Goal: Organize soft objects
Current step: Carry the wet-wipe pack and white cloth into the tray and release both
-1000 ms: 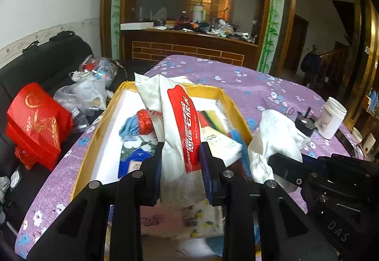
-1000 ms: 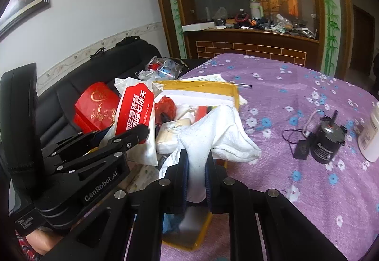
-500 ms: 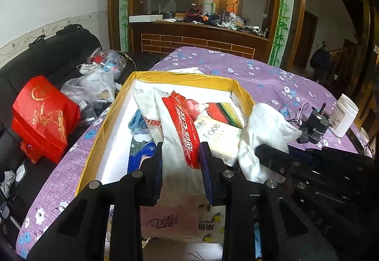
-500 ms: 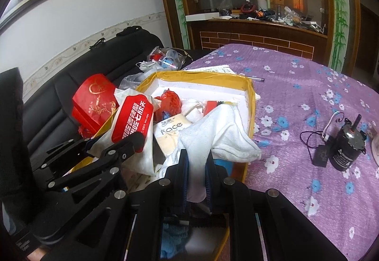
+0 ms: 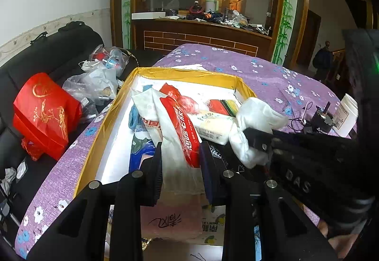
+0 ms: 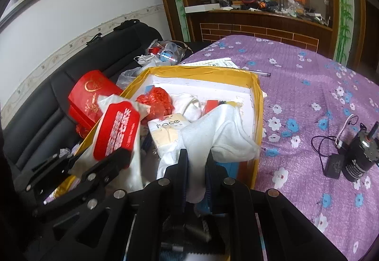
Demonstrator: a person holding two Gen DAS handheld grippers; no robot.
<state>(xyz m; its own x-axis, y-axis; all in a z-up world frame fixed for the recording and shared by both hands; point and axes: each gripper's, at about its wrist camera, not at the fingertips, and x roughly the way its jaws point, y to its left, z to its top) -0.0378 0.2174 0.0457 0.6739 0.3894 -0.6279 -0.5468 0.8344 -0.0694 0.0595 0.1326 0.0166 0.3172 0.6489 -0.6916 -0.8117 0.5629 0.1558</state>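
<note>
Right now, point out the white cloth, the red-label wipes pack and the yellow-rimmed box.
white cloth (image 6: 213,133), right wrist view, folded middle.
red-label wipes pack (image 5: 182,128), left wrist view, red label.
yellow-rimmed box (image 6: 201,70), right wrist view, far rim.

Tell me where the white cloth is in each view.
Left wrist view: the white cloth is right of centre, over the yellow box's right wall.
Right wrist view: the cloth is at centre.
Shared landmark: the yellow box.

Both tongs are matte black plastic with silver screw heads; left tongs have dark blue pads, right tongs carry "GenRobot.AI"-style white lettering.
</note>
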